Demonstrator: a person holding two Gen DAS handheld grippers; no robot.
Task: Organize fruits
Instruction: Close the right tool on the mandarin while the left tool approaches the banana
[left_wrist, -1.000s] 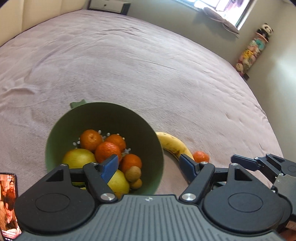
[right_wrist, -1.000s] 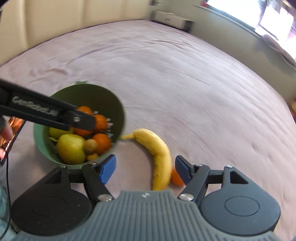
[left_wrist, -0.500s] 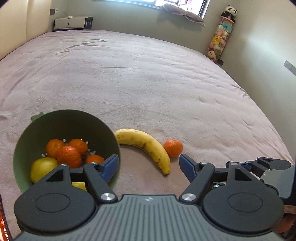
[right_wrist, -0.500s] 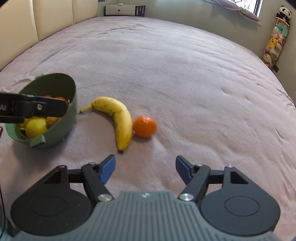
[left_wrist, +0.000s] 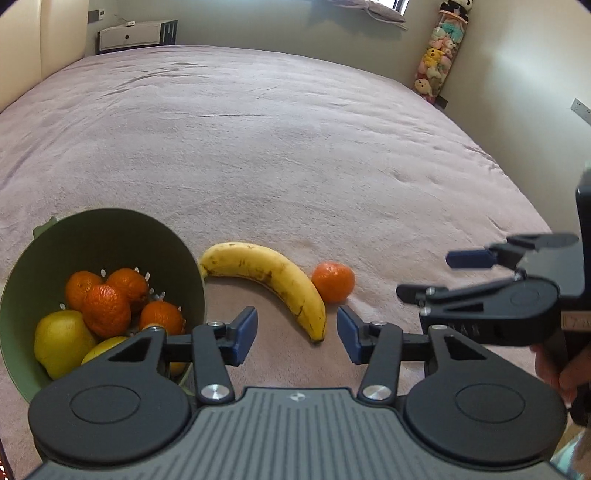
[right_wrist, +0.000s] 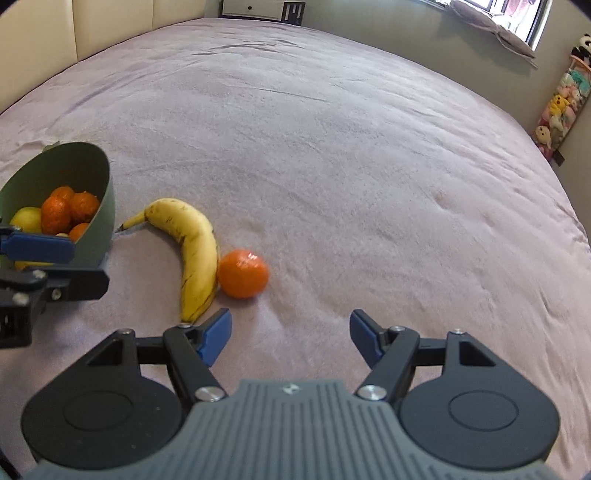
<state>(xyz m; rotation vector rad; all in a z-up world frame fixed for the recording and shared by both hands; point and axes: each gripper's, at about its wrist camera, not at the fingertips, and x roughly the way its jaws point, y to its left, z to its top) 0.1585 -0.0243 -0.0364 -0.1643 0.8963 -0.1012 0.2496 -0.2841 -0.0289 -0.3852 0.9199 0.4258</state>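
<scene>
Two grippers hover over the bed (right_wrist: 369, 147), both with jaws spread wide and holding nothing. No readable writing shows on either; a faint embossed mark on the side of the right gripper (left_wrist: 465, 277), seen from the left wrist camera, is too blurred to read. Just ahead of the left gripper (left_wrist: 295, 332), between its blue fingertips (left_wrist: 245, 334), lies the tip of a yellow banana (left_wrist: 273, 277) with brown speckles, curving away to the left. Touching the banana's outer side, ahead and slightly right of the left jaws, sits a small orange mandarin (left_wrist: 333, 281). In the right wrist view the banana's tip is just ahead of the right gripper's (right_wrist: 290, 338) left fingertip, and the mandarin is ahead, left of centre. To the left of the left jaws a green bowl (left_wrist: 110, 229) is tipped toward the camera, holding several mandarins and yellow fruit; the banana's stem end reaches its wall.
</scene>
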